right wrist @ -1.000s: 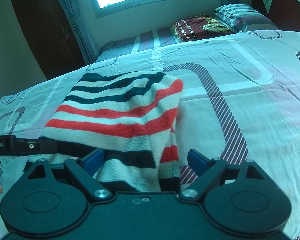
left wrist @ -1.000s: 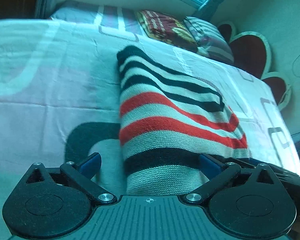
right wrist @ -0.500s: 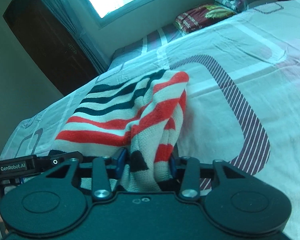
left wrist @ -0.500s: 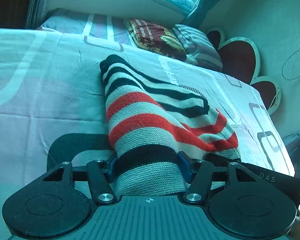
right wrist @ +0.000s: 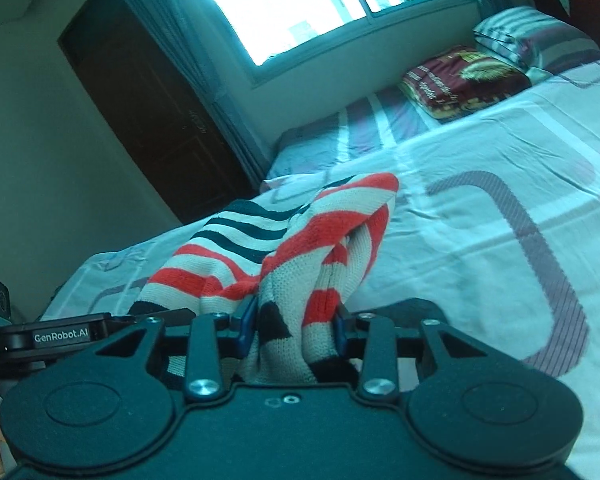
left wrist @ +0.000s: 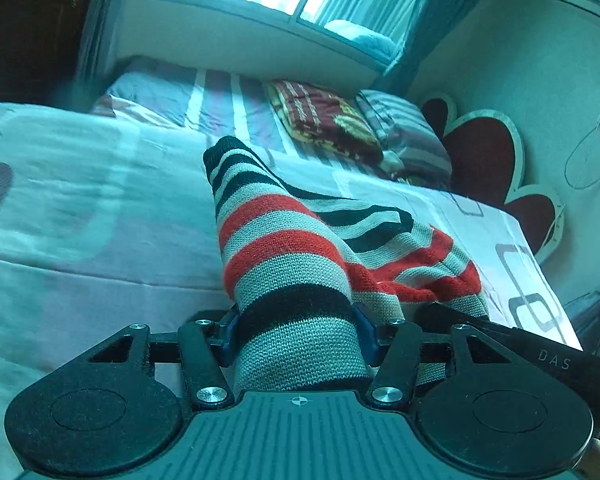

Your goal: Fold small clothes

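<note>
A small knitted garment (left wrist: pixel 296 248) with red, black and cream stripes lies on the bed. My left gripper (left wrist: pixel 298 332) is shut on its near left edge, with the fabric bunched between the blue pads. My right gripper (right wrist: pixel 294 326) is shut on the near right edge of the same striped garment (right wrist: pixel 300 240). Both near corners are raised off the sheet; the far end still rests on the bed. The right gripper's arm shows at the right of the left wrist view (left wrist: pixel 540 356).
The bed sheet (left wrist: pixel 80 216) is white and pink with dark rounded-square prints. A folded maroon blanket (left wrist: pixel 324 120) and striped pillow (left wrist: pixel 408 140) lie at the head, by a heart-shaped headboard (left wrist: pixel 484 152). A dark door (right wrist: pixel 148 104) and window (right wrist: pixel 292 0) stand beyond.
Both grippers went from open around the garment's near edge to shut on it, then lifted the near edge so the fabric bunches and rises from the sheet.
</note>
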